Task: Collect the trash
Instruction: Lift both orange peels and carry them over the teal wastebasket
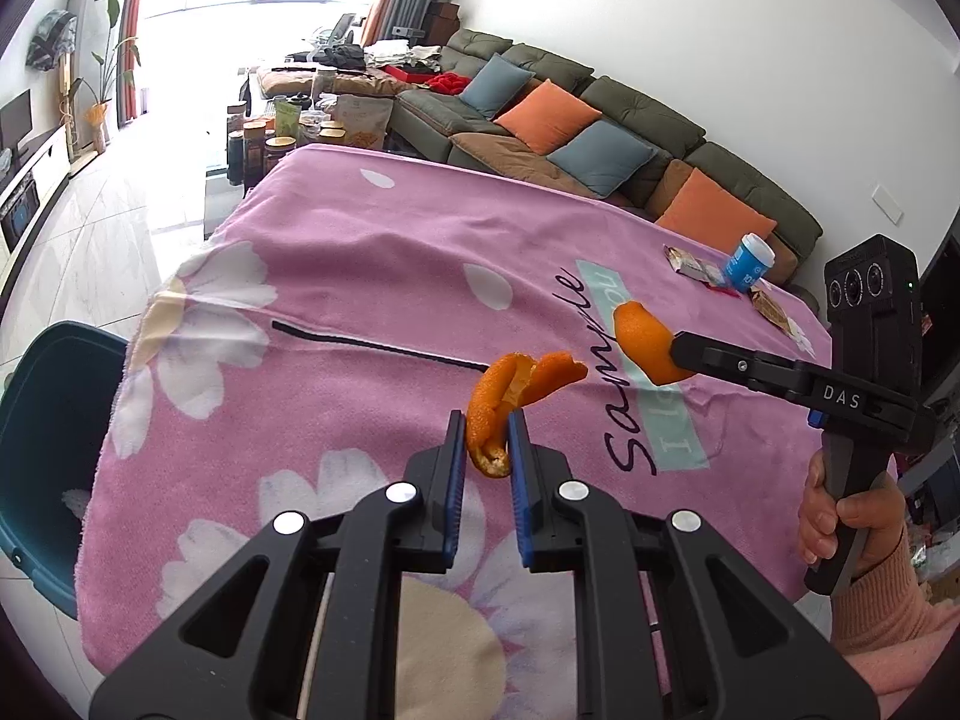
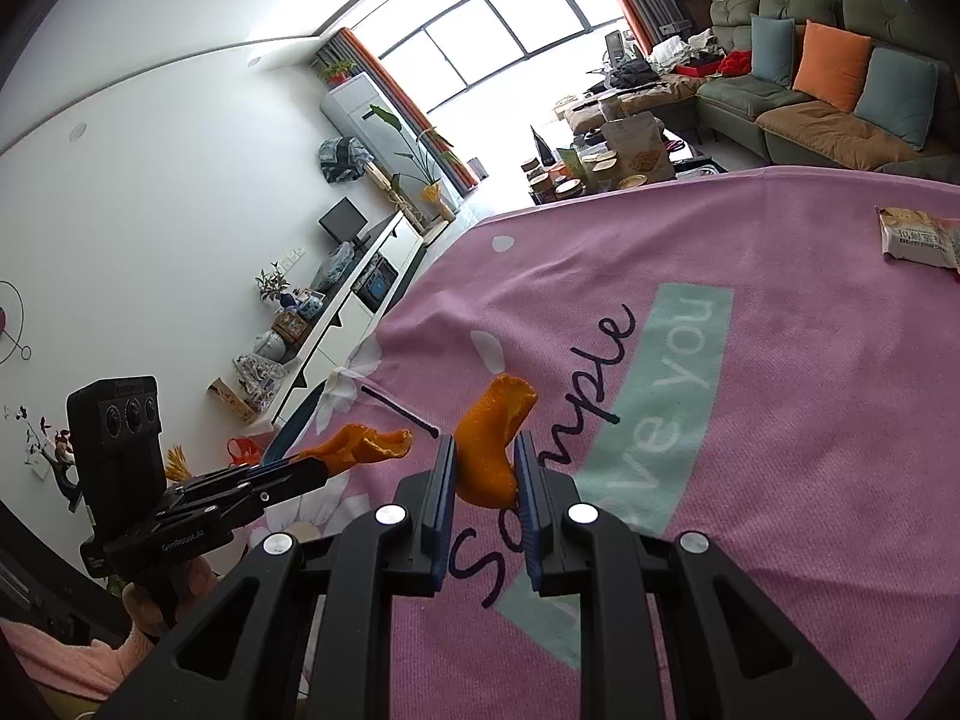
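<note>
My left gripper (image 1: 487,423) is shut on a curled strip of orange peel (image 1: 498,396), held above the pink flowered cloth (image 1: 336,240). My right gripper (image 2: 485,450) is shut on a second, thicker orange peel (image 2: 492,438). In the left wrist view the right gripper (image 1: 675,354) comes in from the right with its peel (image 1: 645,336) at the tip. In the right wrist view the left gripper (image 2: 318,468) shows at lower left with its peel (image 2: 366,447). A dark teal bin (image 1: 48,450) stands beside the table's left edge.
A blue paper cup (image 1: 750,261) and crumpled snack wrappers (image 1: 690,264) lie at the cloth's far right corner; one wrapper (image 2: 918,237) shows in the right wrist view. A black stick (image 1: 378,351) lies on the cloth. A sofa with cushions (image 1: 600,126) stands behind.
</note>
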{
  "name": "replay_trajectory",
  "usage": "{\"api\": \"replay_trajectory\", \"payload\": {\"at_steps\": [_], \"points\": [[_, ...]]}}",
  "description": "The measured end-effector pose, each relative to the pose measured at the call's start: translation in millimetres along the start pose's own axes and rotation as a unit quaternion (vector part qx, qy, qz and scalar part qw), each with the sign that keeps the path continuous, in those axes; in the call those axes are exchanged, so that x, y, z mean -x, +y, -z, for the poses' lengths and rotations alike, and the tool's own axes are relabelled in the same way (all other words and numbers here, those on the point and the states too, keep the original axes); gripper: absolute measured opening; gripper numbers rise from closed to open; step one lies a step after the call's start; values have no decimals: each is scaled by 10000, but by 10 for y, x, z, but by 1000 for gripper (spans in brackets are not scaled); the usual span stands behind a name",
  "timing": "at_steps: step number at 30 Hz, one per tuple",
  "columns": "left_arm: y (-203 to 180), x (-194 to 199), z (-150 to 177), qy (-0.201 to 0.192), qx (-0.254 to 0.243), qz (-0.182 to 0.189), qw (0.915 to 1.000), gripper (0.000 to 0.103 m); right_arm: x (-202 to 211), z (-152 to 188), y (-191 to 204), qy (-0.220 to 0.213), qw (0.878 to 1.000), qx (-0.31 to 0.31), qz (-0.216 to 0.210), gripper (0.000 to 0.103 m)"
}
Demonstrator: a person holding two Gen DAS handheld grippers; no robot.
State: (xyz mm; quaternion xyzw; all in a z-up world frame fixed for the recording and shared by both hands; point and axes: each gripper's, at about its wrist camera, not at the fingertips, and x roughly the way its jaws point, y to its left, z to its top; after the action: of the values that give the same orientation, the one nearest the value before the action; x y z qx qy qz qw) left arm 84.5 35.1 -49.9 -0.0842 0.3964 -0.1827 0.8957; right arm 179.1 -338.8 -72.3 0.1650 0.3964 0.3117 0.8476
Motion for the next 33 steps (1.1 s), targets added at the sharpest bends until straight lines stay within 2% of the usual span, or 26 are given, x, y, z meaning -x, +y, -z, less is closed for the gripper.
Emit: {"api": "replay_trajectory", "payload": {"at_steps": [30,33], "points": [[497,546,190,-388,553,-595,9959,14,-428,125,650,452,9963,445,-588,18],[557,609,199,-441,610,-654,9950,14,-483,125,707,500,9955,452,-660,13]]}}
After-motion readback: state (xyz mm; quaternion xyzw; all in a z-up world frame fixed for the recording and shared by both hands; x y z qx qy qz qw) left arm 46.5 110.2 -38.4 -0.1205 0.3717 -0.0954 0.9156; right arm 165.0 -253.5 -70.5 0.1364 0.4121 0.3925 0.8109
